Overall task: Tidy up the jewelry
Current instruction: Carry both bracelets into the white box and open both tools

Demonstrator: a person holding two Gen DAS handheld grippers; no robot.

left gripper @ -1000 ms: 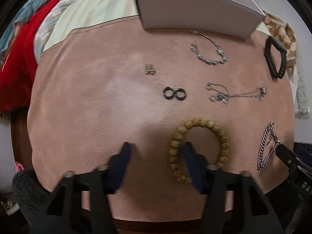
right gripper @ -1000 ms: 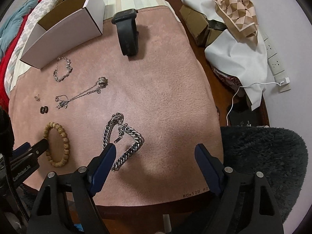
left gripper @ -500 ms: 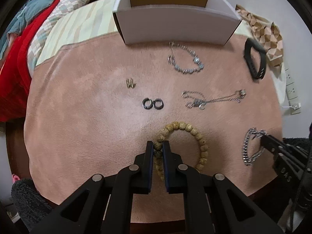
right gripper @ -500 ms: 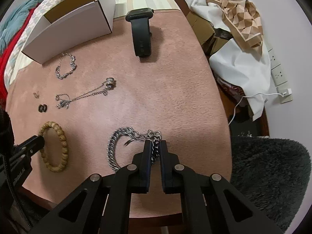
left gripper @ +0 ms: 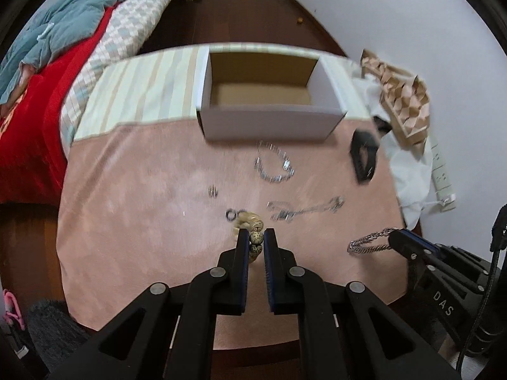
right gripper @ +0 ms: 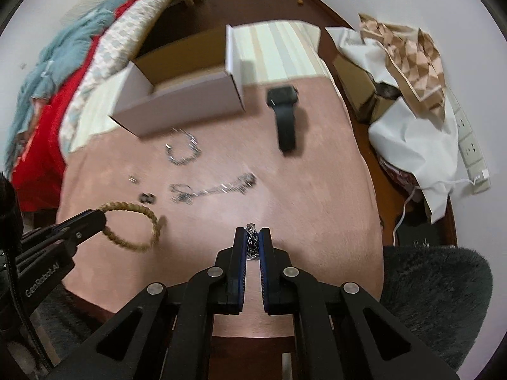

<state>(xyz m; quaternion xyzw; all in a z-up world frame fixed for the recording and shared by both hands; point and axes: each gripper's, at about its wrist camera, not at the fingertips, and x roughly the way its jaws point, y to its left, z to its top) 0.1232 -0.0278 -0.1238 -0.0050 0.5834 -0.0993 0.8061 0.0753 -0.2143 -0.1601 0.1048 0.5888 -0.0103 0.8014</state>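
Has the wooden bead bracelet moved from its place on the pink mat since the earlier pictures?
Yes. The wooden bead bracelet is off the pink mat, gripped in the left hand-held gripper and hanging nearer the two black rings.

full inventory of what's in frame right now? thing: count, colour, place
Mat: 1, pink, covering the table.
Box: 1, white outside, brown inside, open, far edge of mat.
Beaded bracelet: 1, tan, lifted, held in left tool.
Curb chain: 1, silver, held in right tool.
Thin bracelet: 1, silver, on mat before the box.
Necklace: 1, silver, mid mat.
Ring pair: 2, dark, mid mat.
Small earrings: blurred, count unclear, silver, left of the thin bracelet.
Watch: 1, black, right of box.
Striped cloth: 1, cream, under the box.
Bedding: red, teal, checked, far left.
Left tool: 1, black, shut.
Right tool: 1, black, shut.
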